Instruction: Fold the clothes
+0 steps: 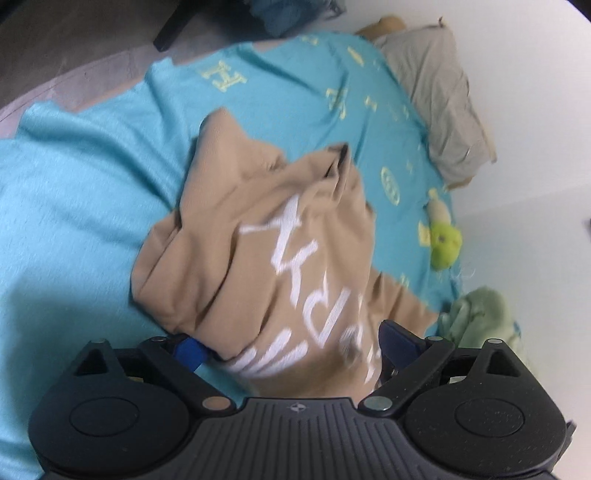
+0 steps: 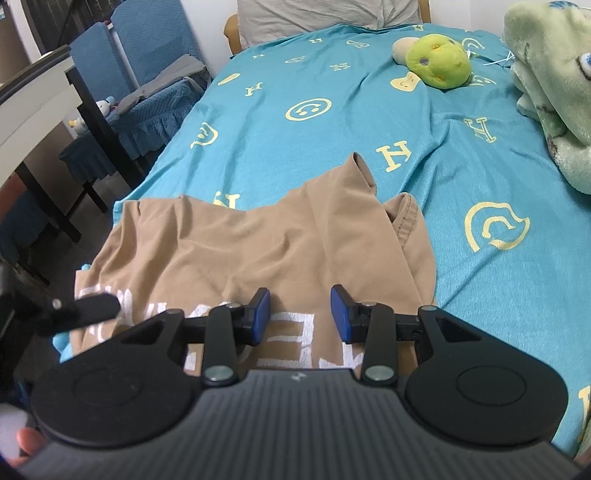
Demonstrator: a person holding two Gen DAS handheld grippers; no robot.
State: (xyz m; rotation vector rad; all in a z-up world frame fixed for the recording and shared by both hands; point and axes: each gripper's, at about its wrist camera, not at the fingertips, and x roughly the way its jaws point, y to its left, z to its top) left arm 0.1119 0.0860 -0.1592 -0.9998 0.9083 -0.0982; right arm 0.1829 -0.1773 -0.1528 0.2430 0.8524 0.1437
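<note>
Tan shirt (image 1: 258,240) under tilted left tool (image 1: 291,350)

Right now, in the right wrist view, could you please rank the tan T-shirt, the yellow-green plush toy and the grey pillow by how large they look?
1. Tan T-shirt, by far the largest, though it lies nearest the camera.
2. Grey pillow, cut off by the frame's top edge, so unsure.
3. Yellow-green plush toy, smallest.

Bedspread: you see a turquoise cover (image 2: 369,122) printed with yellow letters and smiley faces.
Pillow: a grey one (image 2: 325,13) lies at its far end.
Plush toys: a green round one (image 2: 439,61) near that pillow; a pale green one (image 2: 546,92) on your right.
Chairs: blue-covered (image 2: 147,40), on your left.
</note>
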